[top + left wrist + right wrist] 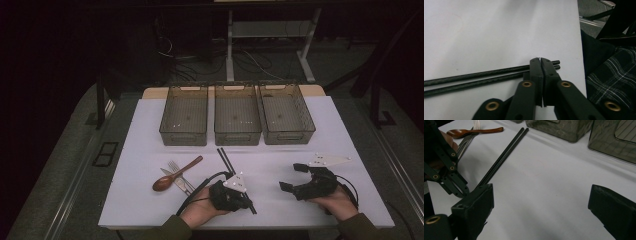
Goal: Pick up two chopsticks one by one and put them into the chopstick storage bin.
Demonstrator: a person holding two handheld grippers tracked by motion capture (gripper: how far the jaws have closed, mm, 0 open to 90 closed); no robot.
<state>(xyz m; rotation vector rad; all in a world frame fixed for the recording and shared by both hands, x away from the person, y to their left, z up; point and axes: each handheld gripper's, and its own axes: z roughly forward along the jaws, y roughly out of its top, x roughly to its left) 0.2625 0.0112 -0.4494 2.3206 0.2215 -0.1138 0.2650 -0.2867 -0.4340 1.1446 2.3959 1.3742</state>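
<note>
Left gripper (541, 60) jaws closed over 2 chopsticks (474, 78), near ends hidden.

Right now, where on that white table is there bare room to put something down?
Free: the strip between the three bins and the right gripper, and the far-left edge. Crowded: around the wooden spoon, fork, chopsticks and left gripper.

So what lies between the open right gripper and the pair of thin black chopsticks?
Bare white table surface. In the right gripper view, nothing lies between the right gripper and the pair of thin black chopsticks, whose near end the left gripper grips.
</note>
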